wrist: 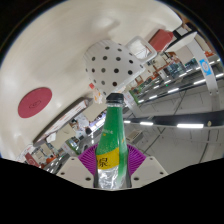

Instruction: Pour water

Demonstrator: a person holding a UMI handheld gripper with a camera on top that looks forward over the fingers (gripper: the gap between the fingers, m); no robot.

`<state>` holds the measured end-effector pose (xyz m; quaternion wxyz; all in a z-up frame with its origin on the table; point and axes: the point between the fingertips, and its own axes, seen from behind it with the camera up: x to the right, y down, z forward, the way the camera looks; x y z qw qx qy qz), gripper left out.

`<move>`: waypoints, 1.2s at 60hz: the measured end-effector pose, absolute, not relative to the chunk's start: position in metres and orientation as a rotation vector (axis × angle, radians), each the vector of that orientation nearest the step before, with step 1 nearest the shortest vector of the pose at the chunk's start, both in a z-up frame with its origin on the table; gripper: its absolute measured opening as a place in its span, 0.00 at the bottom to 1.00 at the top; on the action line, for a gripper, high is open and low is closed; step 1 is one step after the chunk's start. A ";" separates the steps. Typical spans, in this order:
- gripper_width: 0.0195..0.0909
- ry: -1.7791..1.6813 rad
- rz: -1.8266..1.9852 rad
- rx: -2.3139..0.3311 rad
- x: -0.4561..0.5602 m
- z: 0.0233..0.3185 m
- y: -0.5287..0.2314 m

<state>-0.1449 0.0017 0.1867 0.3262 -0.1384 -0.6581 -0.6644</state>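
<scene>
My tongs (108, 160) clamp the green bottle (111, 135) between both pads, tipped upward toward the ceiling, its dark cap (114, 99) on, so pouring looks not yet begun.

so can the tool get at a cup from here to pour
Probably not yet. The tool is shut on the bottle, held upright with its cap still on, and no cup shows in this view, only the ceiling.

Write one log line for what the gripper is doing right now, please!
task: pour water | gripper: shut on green bottle | bottle: lifted, black cap on | view: tilted up at ceiling | pouring: not started
</scene>
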 end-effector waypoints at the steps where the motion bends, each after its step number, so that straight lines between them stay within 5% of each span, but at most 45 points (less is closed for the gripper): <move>1: 0.24 -1.729 -1.746 -0.347 -0.147 0.187 0.002; 20: 0.23 -1.649 -1.672 -0.398 -0.156 0.195 0.004; 32: 0.24 -1.056 -1.099 -1.029 -0.122 0.236 -0.004; 40: 0.24 -0.517 -0.404 -1.428 -0.091 0.213 -0.007; 49: 0.24 -0.112 0.178 -1.616 -0.105 0.144 -0.003; 72: 0.24 -0.163 0.193 -1.672 -0.078 0.093 0.001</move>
